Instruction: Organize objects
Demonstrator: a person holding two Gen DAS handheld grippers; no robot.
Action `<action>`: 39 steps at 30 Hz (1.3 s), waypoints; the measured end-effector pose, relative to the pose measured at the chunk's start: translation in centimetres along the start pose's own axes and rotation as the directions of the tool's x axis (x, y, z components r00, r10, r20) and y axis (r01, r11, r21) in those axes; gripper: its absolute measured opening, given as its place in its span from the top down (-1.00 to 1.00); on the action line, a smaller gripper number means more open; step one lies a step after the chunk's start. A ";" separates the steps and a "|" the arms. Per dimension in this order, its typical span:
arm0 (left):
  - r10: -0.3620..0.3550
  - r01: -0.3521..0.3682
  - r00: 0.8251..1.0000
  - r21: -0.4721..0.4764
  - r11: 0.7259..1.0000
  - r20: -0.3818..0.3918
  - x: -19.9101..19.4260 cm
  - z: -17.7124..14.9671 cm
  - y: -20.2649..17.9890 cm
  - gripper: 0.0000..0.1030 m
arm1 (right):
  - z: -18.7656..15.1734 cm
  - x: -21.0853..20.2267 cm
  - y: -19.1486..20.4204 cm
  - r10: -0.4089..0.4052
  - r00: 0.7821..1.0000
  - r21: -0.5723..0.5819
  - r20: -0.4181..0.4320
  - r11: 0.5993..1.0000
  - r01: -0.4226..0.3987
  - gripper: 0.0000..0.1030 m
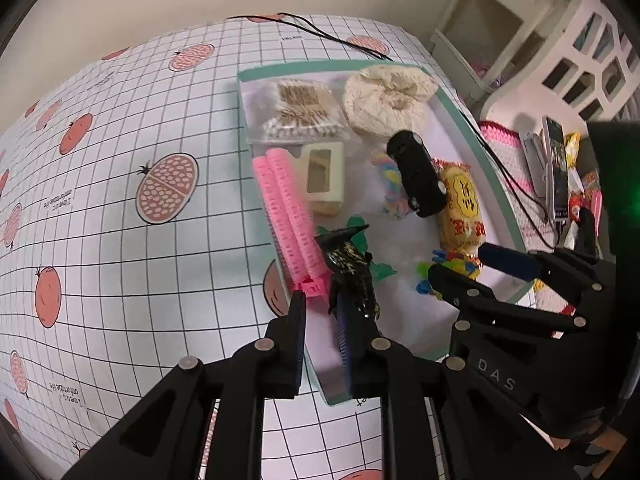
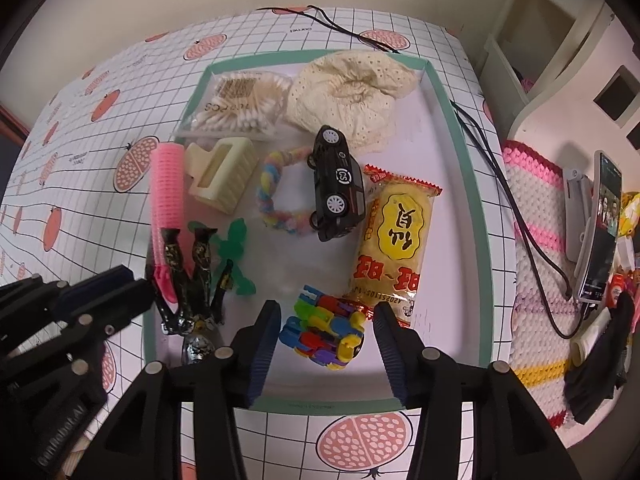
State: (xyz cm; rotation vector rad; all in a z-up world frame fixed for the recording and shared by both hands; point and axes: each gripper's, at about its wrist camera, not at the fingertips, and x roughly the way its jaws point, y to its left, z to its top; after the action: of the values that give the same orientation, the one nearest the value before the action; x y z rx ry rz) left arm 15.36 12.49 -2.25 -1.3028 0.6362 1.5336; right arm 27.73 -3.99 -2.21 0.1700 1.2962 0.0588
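Multicoloured block toy (image 2: 324, 334) lies in the tray (image 2: 460, 128) between the right gripper (image 2: 324, 344) jaws, which stand open, pads clear. Left gripper (image 1: 320, 344) jaws slightly parted; black-gold wrapped candies (image 1: 350, 268) lie just ahead, against its right finger.

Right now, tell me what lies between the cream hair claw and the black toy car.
A pastel braided ring, shown in the right wrist view, lying between the claw and the car.

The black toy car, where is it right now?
In the right wrist view the black toy car lies on its side mid-tray, between the pastel rope ring and the yellow snack packet.
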 end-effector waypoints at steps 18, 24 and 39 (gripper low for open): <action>0.107 -0.104 0.994 -0.182 0.978 0.007 0.1 0.4 4.3 -0.37 | 0.4 -1.2 0.3 0.013 0.999 0.030 0.048 0.999 -0.015 -0.32; 0.139 -0.137 0.990 -0.256 0.957 -0.011 0.6 0.2 6.0 -0.53 | 0.1 0.1 0.0 0.017 0.998 0.038 0.064 0.999 -0.019 -0.55; 0.173 -0.146 0.984 -0.350 0.925 0.045 -0.4 -0.2 8.2 -0.89 | 0.2 0.2 0.5 0.004 0.995 0.026 0.104 1.000 -0.007 -1.00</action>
State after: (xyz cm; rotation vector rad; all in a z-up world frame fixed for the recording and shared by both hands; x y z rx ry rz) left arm 8.03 9.13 -3.57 -1.4733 0.4444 1.8830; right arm 28.00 -3.46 -2.22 0.1965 1.1935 0.0375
